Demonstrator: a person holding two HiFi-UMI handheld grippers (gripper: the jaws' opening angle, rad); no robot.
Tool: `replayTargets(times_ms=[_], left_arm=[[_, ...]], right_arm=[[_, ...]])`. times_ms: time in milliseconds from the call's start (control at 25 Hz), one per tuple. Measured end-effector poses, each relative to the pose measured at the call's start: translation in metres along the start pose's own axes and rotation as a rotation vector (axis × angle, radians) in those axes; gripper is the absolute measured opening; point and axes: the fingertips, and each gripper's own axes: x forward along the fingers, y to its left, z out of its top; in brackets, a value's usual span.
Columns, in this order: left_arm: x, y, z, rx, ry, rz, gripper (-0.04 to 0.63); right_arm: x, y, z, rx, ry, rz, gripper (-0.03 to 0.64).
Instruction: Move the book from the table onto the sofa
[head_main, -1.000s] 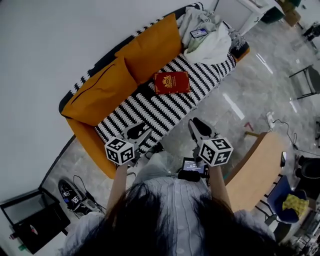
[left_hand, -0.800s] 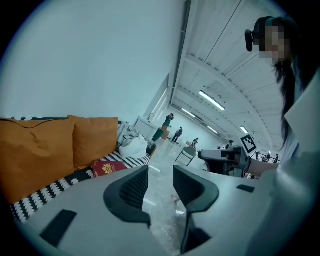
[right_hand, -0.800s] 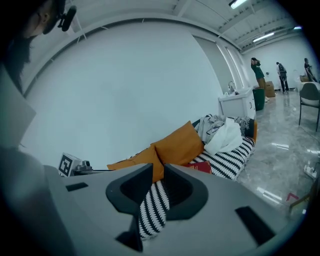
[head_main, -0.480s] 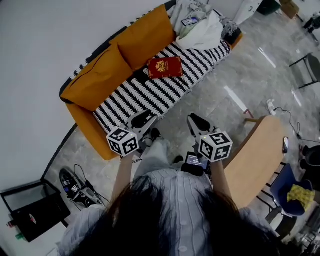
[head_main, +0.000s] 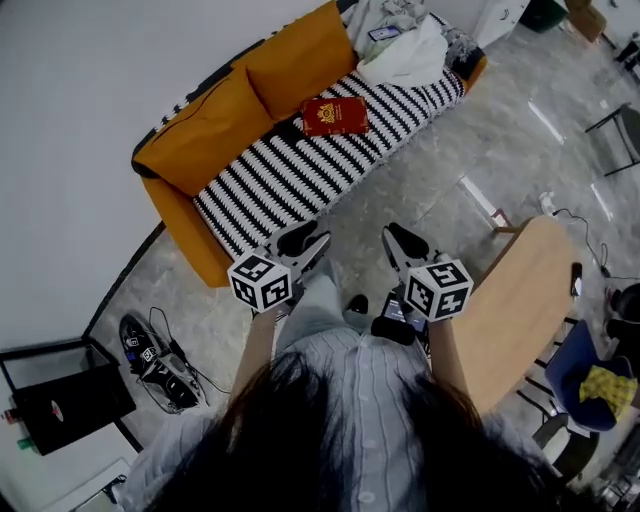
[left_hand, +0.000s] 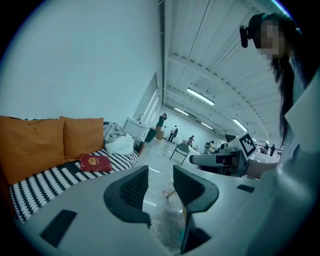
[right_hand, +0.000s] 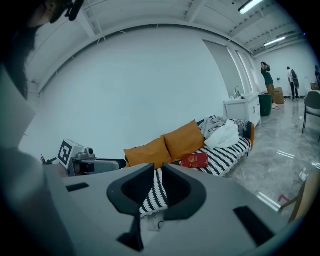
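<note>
The red book (head_main: 335, 115) lies flat on the striped sofa seat (head_main: 290, 175), in front of the orange cushions (head_main: 230, 120). It shows small and far off in the left gripper view (left_hand: 95, 163) and the right gripper view (right_hand: 195, 160). Both grippers hang over the grey floor, well short of the sofa. My left gripper (head_main: 300, 240) (left_hand: 160, 172) is open with nothing between its jaws. My right gripper (head_main: 402, 242) (right_hand: 158, 170) has just been closing; only a thin slit is left and nothing is in it.
A heap of pale clothes (head_main: 400, 50) fills the sofa's far end. A wooden table (head_main: 520, 290) stands at my right, with a blue chair (head_main: 565, 385) behind it. Cables and a device (head_main: 150, 365) lie on the floor at the left, beside a black box (head_main: 60, 400).
Both grippers and I have backed away from the sofa, which has slid toward the top of the head view. The book stays where it lies on the seat.
</note>
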Motion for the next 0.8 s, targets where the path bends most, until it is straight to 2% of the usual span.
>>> replayTargets(times_ms=[360,800], left_arm=[[-0.030,-0.027,-0.025,0.006,0.003,0.021,0.165],[-0.040,-0.041,-0.032,0.034,0.009,0.022,0.166]], right_arm=[[-0.027,0.016,-0.020,-0.019,-0.009,0.004,0.054],[-0.051,0.003,-0.024,0.016,-0.057,-0.044,0.052]])
